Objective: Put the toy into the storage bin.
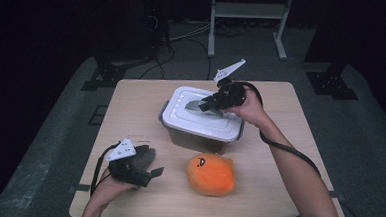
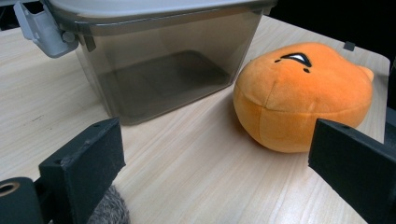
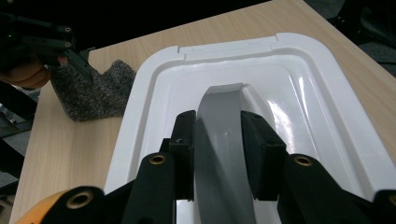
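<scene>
High view: table [image 1: 141, 106] fills mid-frame, dark floor around it. Box [image 1: 194, 136] sits at centre, smoky sides, white lid [image 1: 180, 115] on top. Right gripper [image 1: 212, 103] comes in from the right side, above the lid, tilted down onto it. Its jaws are closed on the grey handle [image 1: 193, 106] at the lid's middle.

Right gripper view: handle [image 3: 219, 140] runs up the lower centre of the frame as a grey arched strap, pinched between both black pads [image 3: 254, 154]; pads touch it on either side. Lid [image 3: 149, 107] spreads white around it, seated level on the box. Grey cloth [image 3: 91, 95] shows at upper left on the table, with the other gripper just over it.

Left gripper [image 1: 150, 175] sits at lower left of the high view, held low over the table, near the cloth [image 1: 143, 156]. Left gripper view: jaws stand wide apart, nothing between them but bare table [image 2: 187, 172]. Plush [image 2: 303, 93], orange and round, lies at centre right, just beside the box [image 2: 163, 70] at upper left; whether they touch is unclear. Latch [image 2: 39, 30] of the lid hangs at the box's upper left corner. Cloth [image 2: 109, 210] edge peeks in at the bottom left, under the left jaw.

High view again: plush [image 1: 211, 174] lies in front of the box, lower centre.
</scene>
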`<state>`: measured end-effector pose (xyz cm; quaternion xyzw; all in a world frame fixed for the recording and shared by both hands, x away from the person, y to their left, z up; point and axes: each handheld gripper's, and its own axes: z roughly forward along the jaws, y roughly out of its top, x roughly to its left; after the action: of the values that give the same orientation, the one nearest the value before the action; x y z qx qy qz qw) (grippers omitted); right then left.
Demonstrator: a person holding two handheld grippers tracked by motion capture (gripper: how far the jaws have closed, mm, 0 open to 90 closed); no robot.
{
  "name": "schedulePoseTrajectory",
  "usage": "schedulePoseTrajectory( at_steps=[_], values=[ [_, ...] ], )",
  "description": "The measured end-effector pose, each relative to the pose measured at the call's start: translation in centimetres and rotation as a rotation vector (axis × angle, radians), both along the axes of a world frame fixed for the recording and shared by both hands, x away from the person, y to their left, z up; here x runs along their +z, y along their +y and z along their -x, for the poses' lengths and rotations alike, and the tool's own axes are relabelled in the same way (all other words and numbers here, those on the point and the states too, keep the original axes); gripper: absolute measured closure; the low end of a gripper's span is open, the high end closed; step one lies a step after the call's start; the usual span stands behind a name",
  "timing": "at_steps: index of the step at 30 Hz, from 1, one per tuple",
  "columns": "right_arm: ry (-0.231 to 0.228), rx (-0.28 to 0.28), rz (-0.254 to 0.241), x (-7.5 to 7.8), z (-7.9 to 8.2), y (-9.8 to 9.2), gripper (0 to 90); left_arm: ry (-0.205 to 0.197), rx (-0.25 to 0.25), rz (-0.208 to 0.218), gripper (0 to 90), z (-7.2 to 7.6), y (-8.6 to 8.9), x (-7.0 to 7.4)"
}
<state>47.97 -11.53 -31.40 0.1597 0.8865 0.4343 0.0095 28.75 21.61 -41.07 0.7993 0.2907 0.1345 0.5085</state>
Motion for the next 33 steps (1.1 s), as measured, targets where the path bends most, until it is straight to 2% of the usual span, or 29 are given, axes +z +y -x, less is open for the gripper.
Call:
schedulePoseTrajectory(
  at_steps=[11, 15, 23, 33],
  values=[
    [-0.035, -0.042, -0.01, 2.7, 1.9, -4.0, 66.3, -0.007, -0.003, -0.004, 2.9, 0.1, -0.1, 0.0],
    [-0.034, -0.064, -0.025, 3.0, 2.7, -5.5, 66.3, -0.009, -0.003, -0.011, 2.8, 0.0, -0.1, 0.0],
    [-0.044, -0.104, -0.009, 3.3, 4.2, -8.3, 66.3, -0.018, 0.01, -0.008, 2.9, 0.0, 0.3, 0.3],
    [-0.054, -0.147, -0.018, 3.7, 5.9, -11.4, 66.3, -0.022, 0.011, -0.01, 2.8, 0.0, 0.3, 0.3]
  ],
)
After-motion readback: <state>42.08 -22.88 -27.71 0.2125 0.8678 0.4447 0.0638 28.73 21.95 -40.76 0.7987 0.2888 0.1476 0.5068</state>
